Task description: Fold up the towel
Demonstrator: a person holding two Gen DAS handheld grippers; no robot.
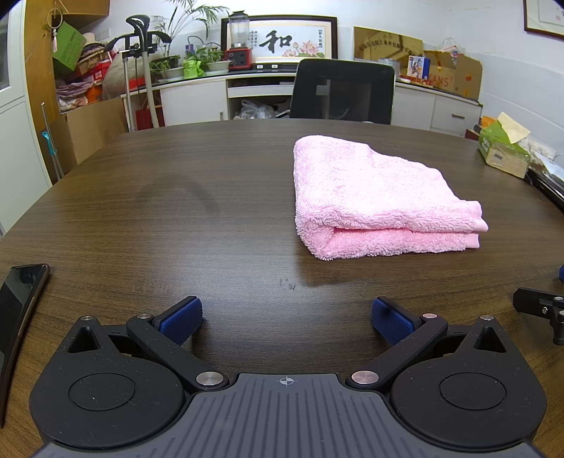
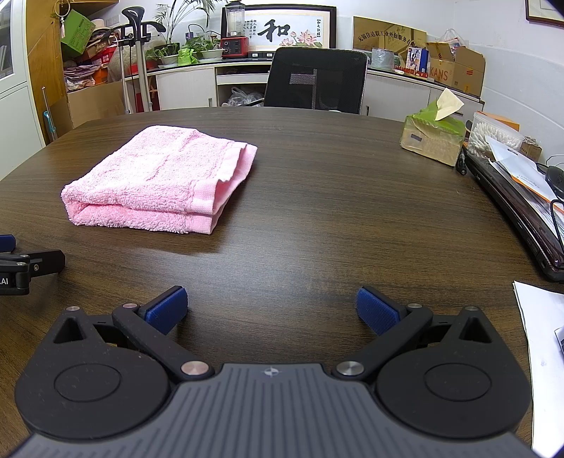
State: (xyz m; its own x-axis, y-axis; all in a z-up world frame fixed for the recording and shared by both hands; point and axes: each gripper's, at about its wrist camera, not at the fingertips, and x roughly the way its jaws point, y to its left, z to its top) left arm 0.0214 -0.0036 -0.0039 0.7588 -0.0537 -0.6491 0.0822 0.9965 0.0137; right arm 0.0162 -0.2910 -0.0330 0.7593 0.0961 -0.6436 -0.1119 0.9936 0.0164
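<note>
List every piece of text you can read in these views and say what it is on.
"和": framed calligraphy picture on the back counter.
"KANS": cardboard box on the counter.
"AI": end of a cut-off label on the left gripper.
Gold plaque: row of Chinese characters, too small to read.
Tissue box label: blurred.

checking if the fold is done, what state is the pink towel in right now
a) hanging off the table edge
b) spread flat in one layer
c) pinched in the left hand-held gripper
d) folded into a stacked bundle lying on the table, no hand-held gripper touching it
d: the pink towel shows stacked layers and lies on the table, while the left hand-held gripper and right hand-held gripper are both open, short of it.
</note>
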